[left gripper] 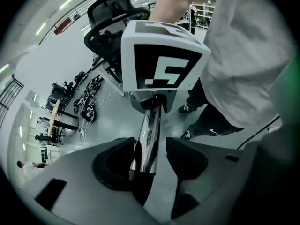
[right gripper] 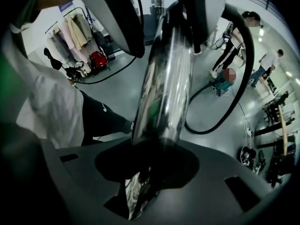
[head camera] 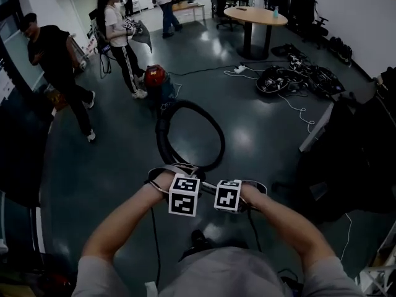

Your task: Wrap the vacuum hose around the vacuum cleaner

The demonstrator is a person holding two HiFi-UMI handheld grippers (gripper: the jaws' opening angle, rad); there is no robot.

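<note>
The vacuum hose (head camera: 163,135) lies looped mid-floor (head camera: 247,141) beside the red vacuum cleaner (head camera: 154,78). It looks soft, springy and probably light. Its chrome wand (right gripper: 164,93) is stiff, slick and the surest hold. The right gripper (right gripper: 147,172) clamps the wand, while the left gripper (left gripper: 151,161) jaws stand apart around it.

Red vacuum cleaner (head camera: 154,78) on floor; black hose (head camera: 162,135) loops beside it, unwrapped; chrome wand (right gripper: 164,93) raised.

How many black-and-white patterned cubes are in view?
3: one cube on the left gripper, one on the right gripper beside it, and seemingly a third held by the person in white farther back. Others may be hidden.
</note>
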